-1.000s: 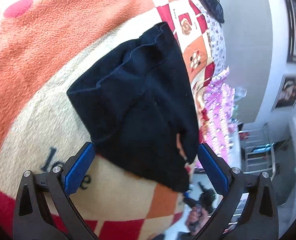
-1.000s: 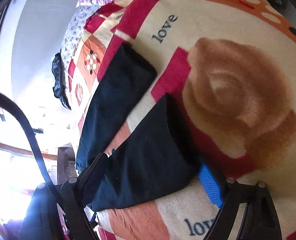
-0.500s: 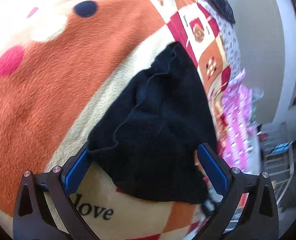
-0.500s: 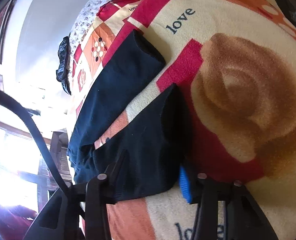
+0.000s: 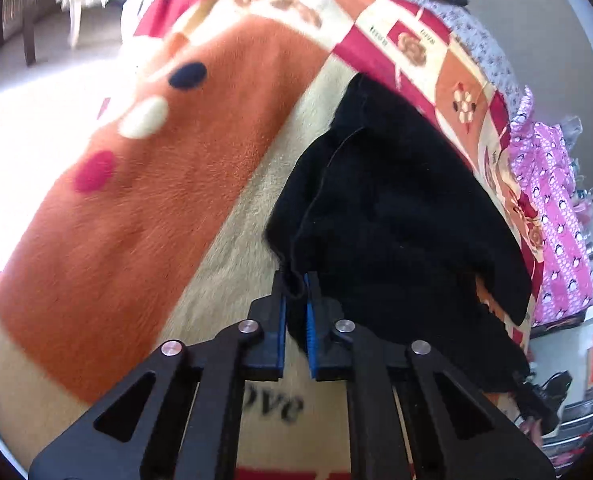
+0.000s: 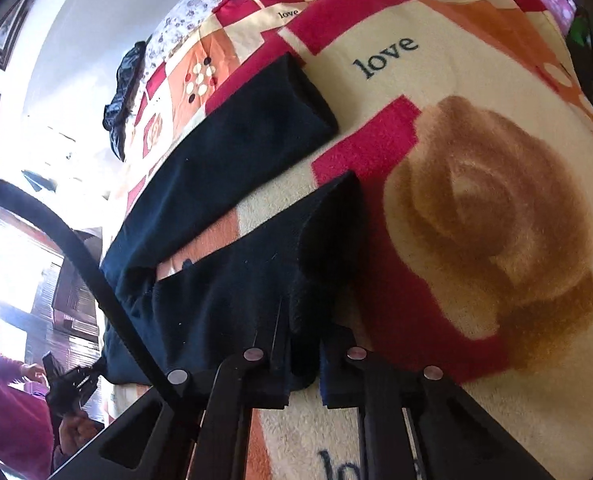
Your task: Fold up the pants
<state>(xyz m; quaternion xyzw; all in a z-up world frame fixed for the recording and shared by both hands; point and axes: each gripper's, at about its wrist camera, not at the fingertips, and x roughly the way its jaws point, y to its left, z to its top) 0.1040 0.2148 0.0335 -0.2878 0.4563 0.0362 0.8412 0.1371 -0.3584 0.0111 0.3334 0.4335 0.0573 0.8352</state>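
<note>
- Pants (image 5: 396, 216), dark fabric, lie spread on the patterned blanket (image 5: 144, 208); in the left wrist view they fill the field from 12 to 4 o'clock.
- Left gripper (image 5: 295, 292): pads clamped tight on a corner of the waist edge, a fold of cloth pinched between them. The jaws have just closed.
- Right gripper (image 6: 304, 364): pads closed on the hem of the near leg at 6 o'clock of its view, cloth between them; these jaws have also just closed. Far leg lies apart toward 11 o'clock.
- Judgement: both grips appear set, fold itself not yet made.
- To do it well: lift both ends together, keep the cloth taut between the grippers, carry the near leg over onto the far leg, align edges before release.
- Risk: left bite is thin and may slip.
</note>
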